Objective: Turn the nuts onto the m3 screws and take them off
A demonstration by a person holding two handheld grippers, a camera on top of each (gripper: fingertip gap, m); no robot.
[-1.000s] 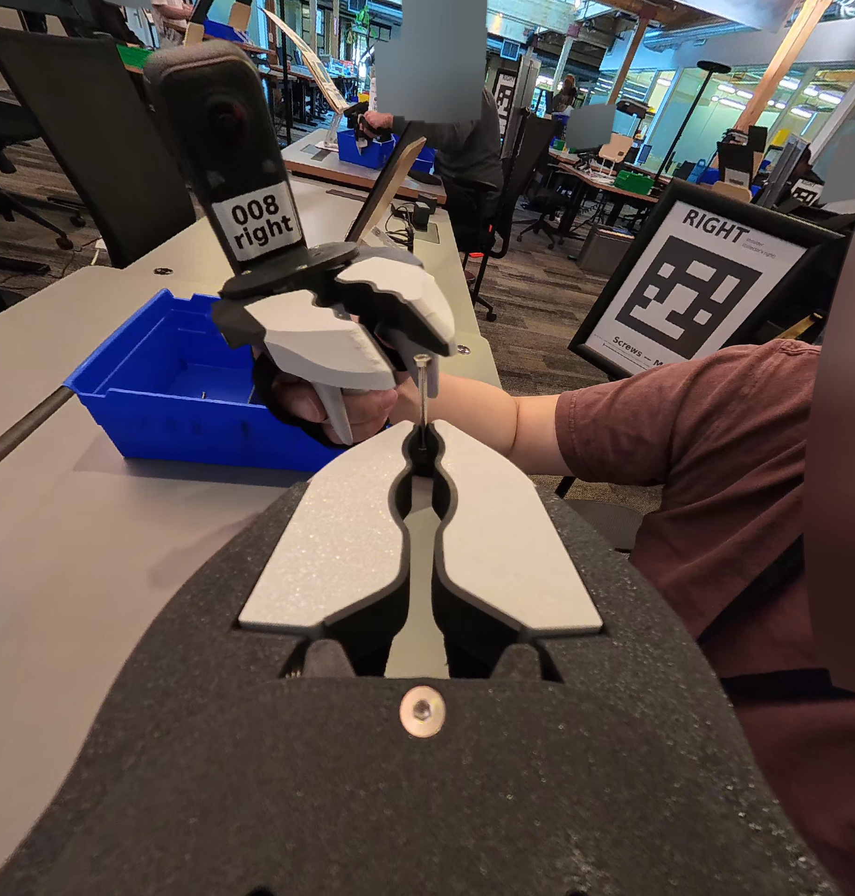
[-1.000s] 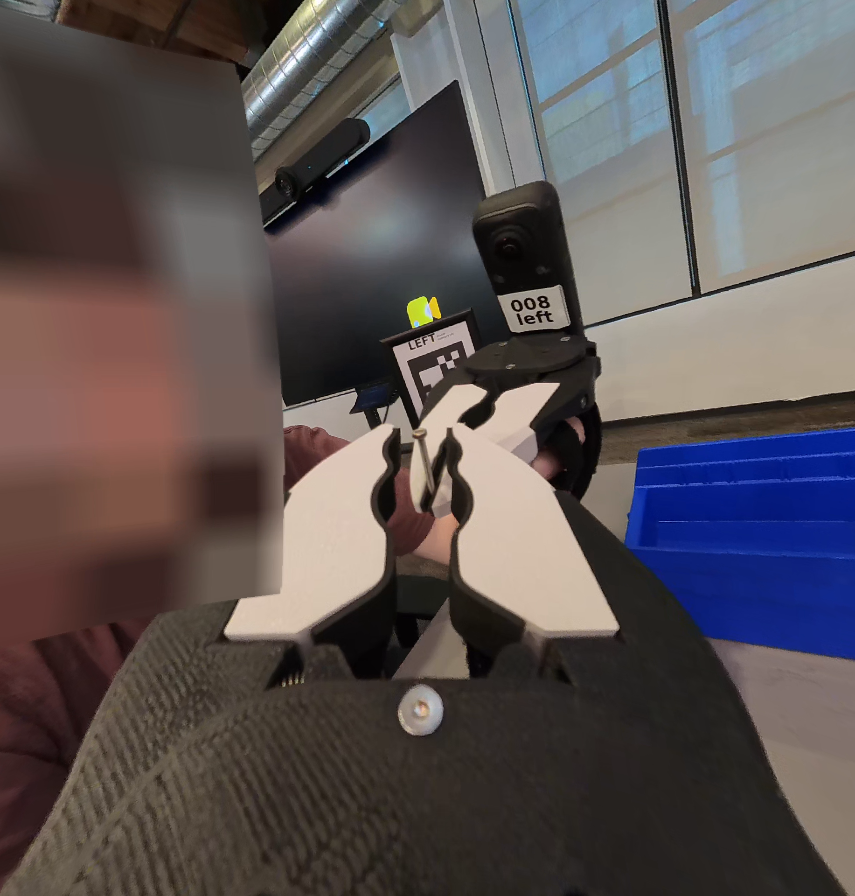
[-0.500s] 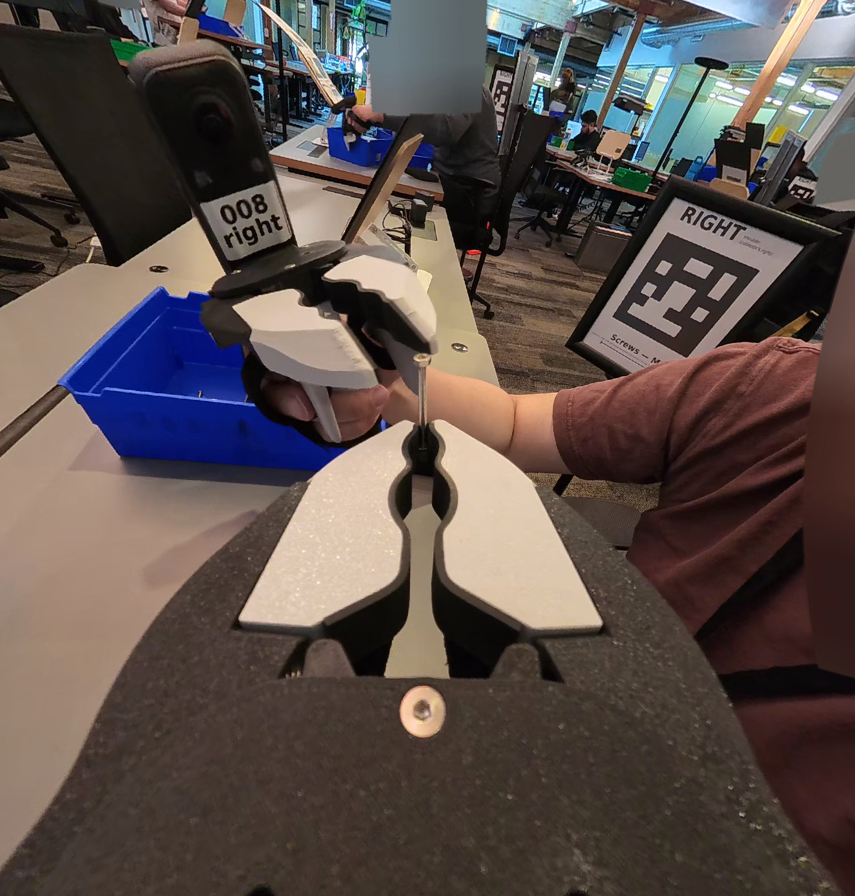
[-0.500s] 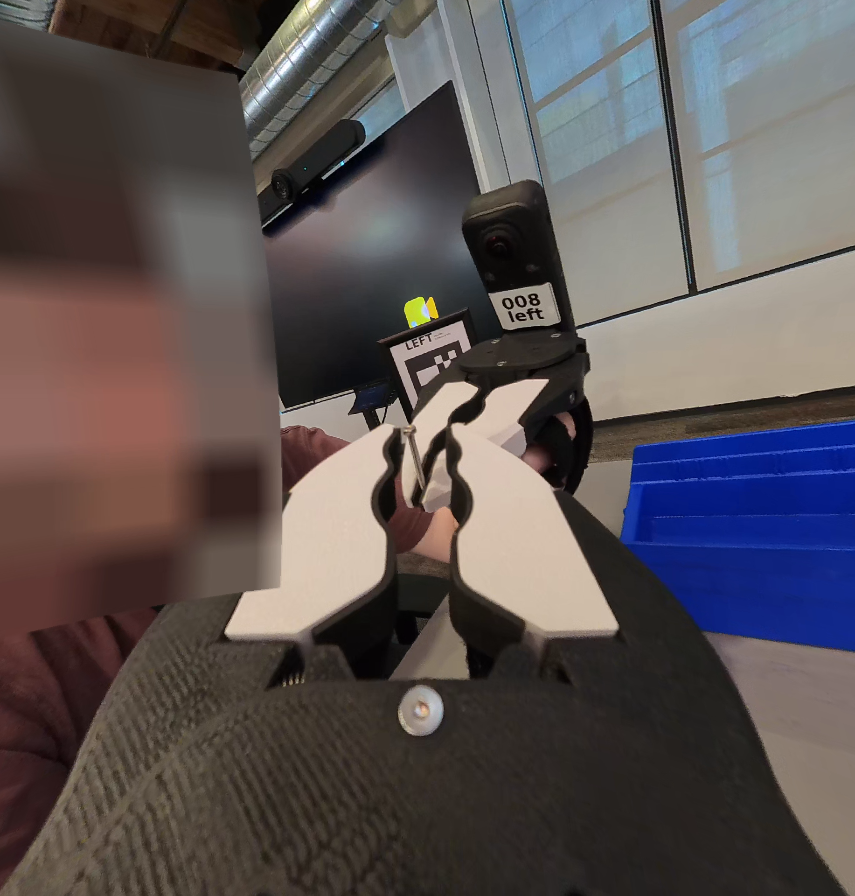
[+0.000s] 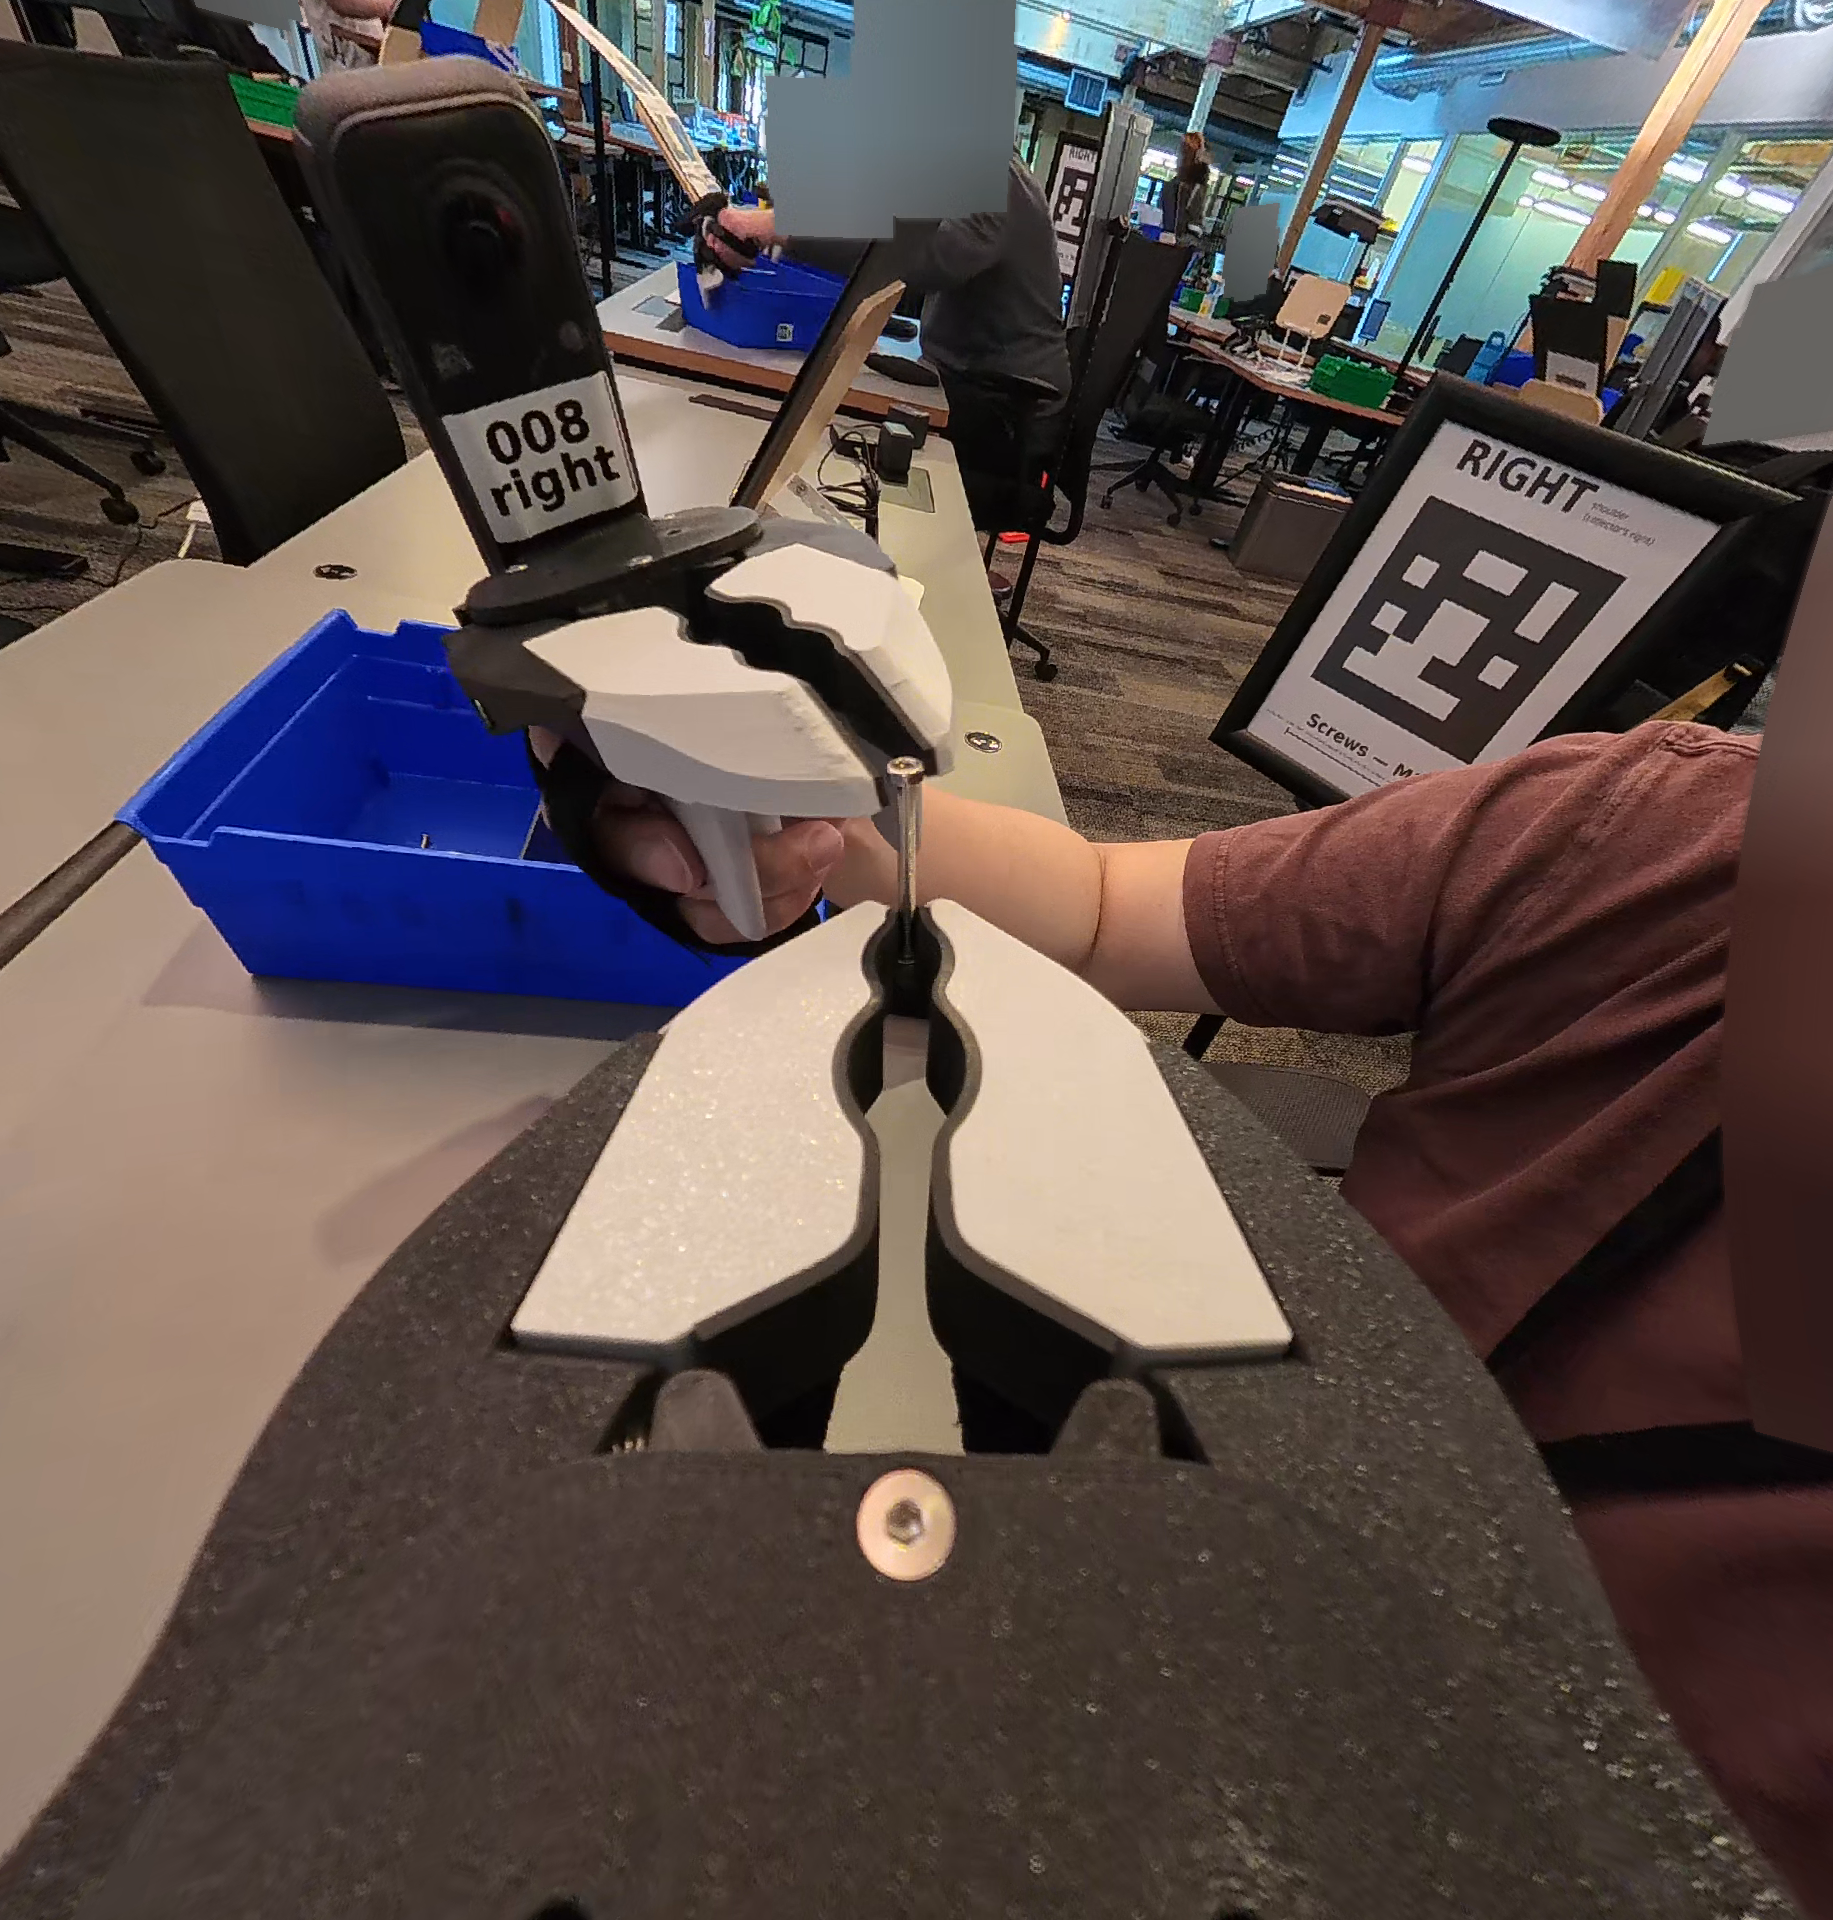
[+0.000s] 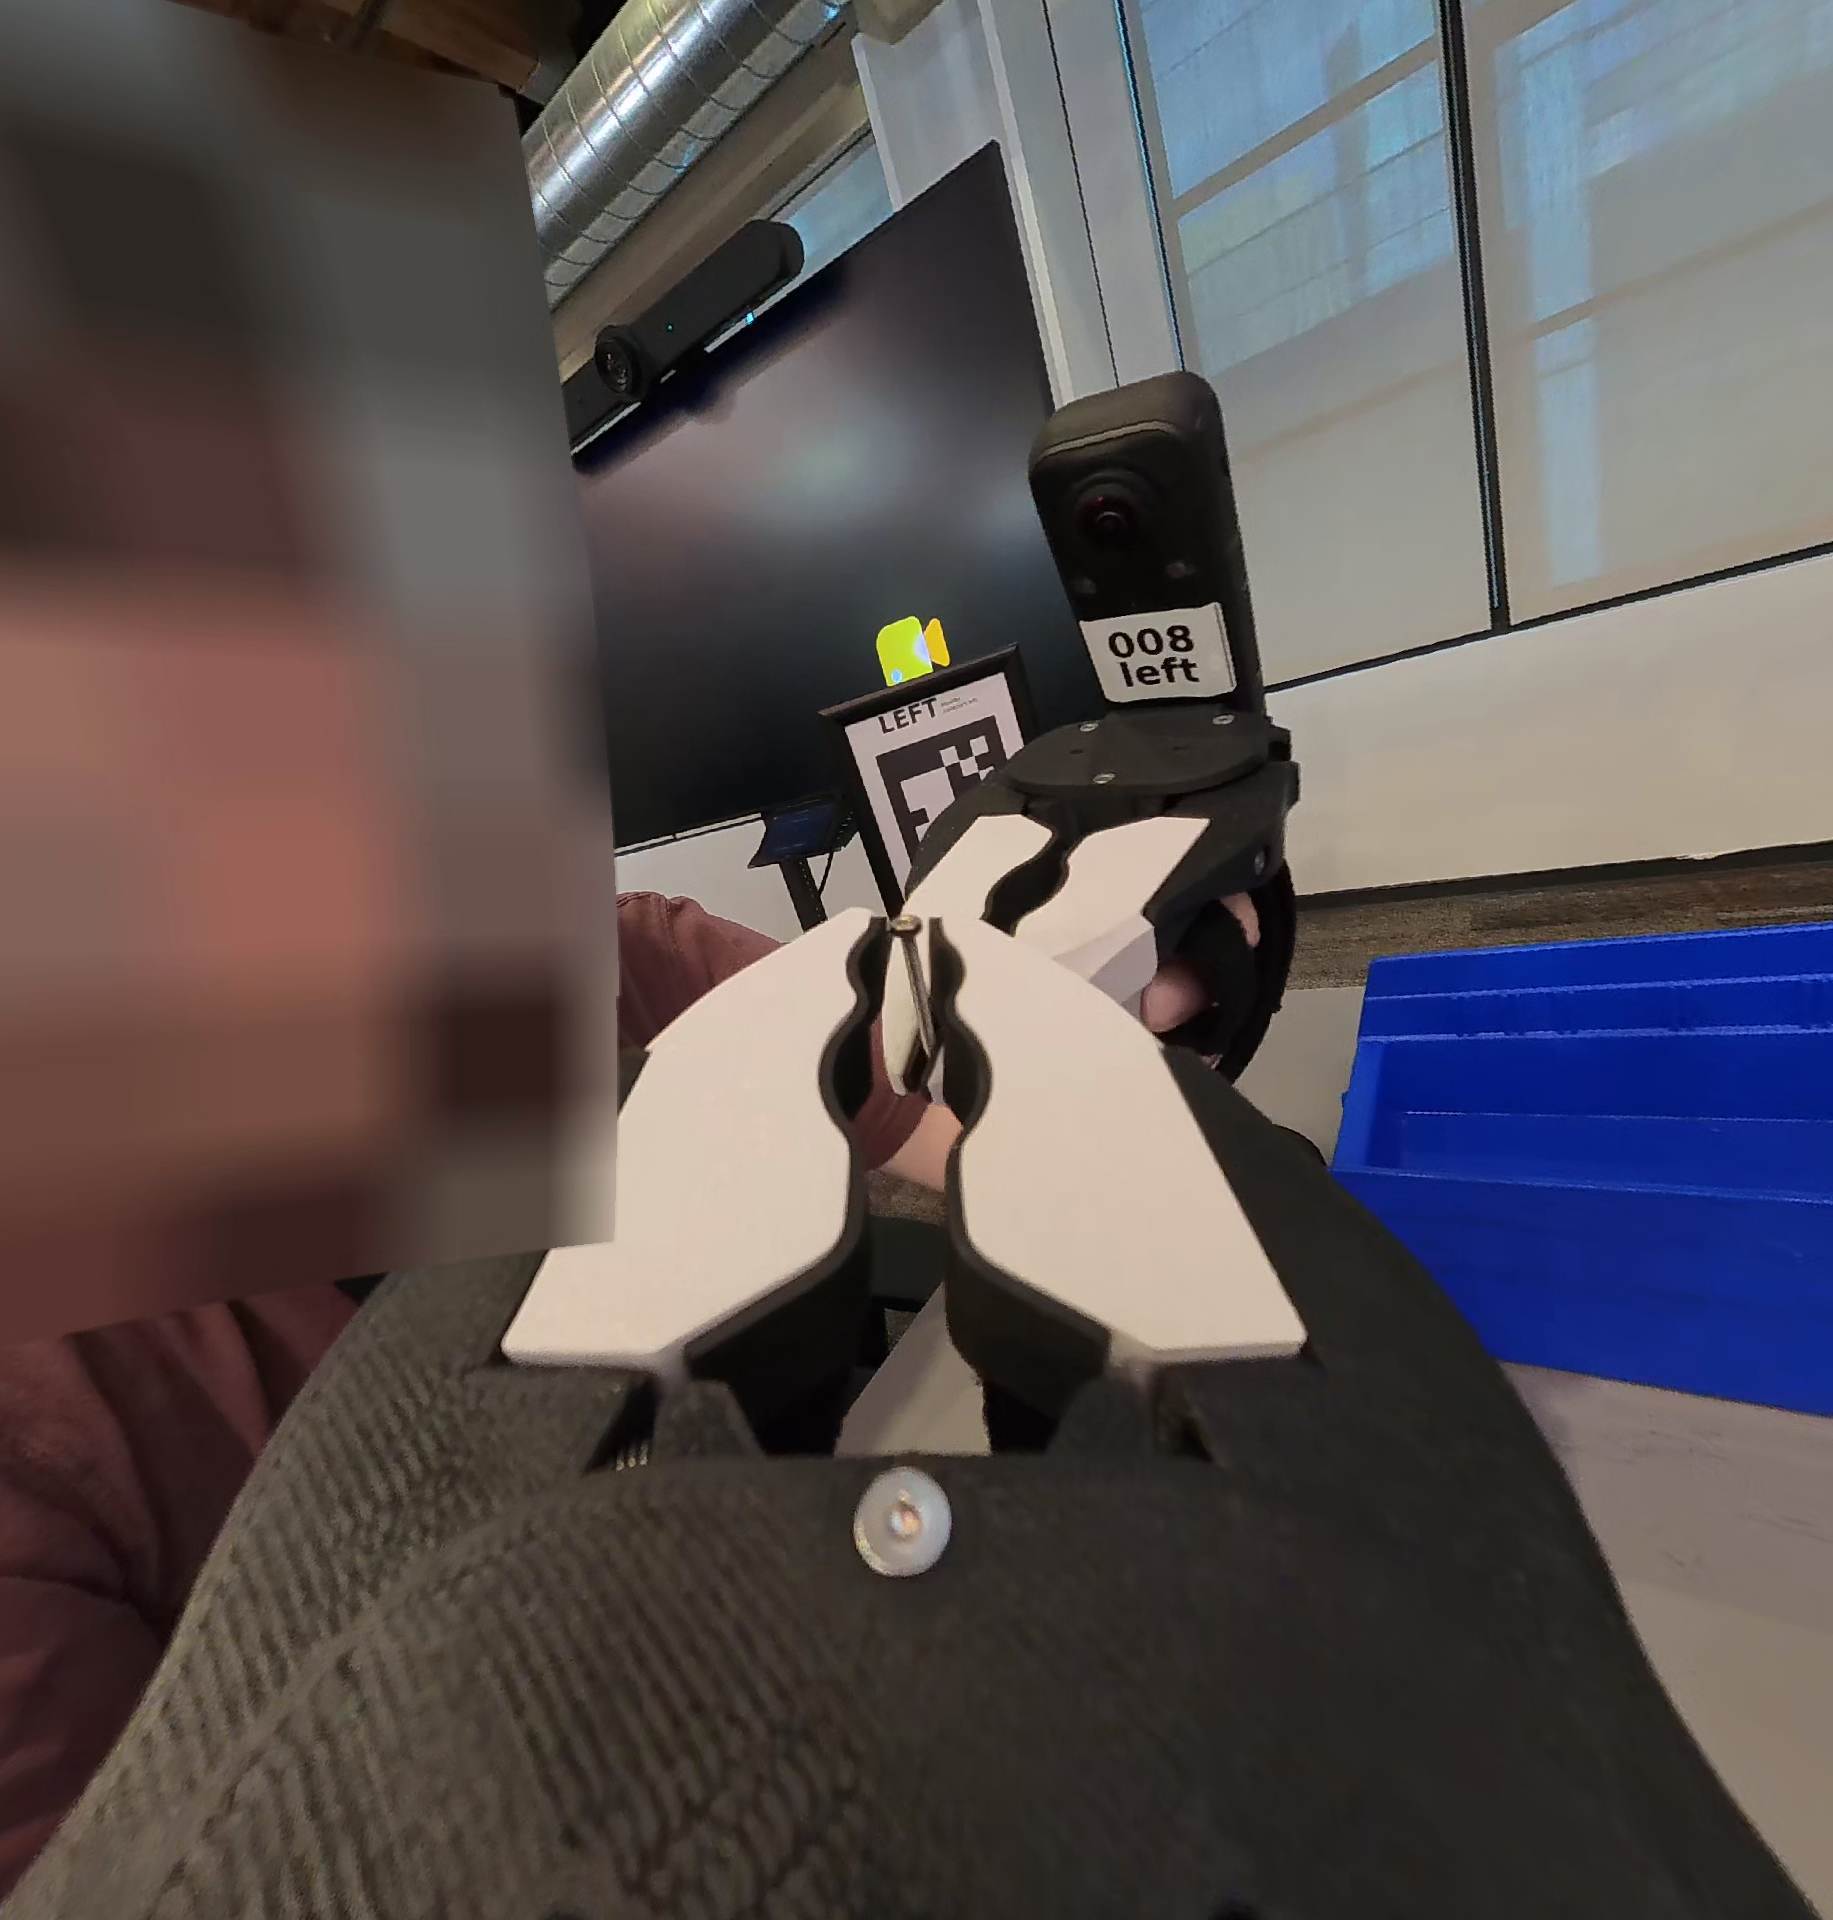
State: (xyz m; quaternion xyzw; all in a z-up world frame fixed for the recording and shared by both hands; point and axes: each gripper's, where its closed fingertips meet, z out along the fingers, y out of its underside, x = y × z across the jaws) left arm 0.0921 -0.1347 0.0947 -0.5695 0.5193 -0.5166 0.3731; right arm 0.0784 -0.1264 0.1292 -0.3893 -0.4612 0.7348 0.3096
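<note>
right gripper now nearer; screw tip hidden

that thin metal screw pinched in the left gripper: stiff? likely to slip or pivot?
Probably stiff: the thin silver metal screw stands straight. It may pivot, since the left gripper pinches only its lower end. It looks slippery: smooth shank, and the right gripper closes near its head.

The blue bin sits on the table near its far edge, right behind the right gripper, so that way is blocked. The near left part of the table is bare. At the right edge, the person's arm and a framed sign are in the way.
</note>
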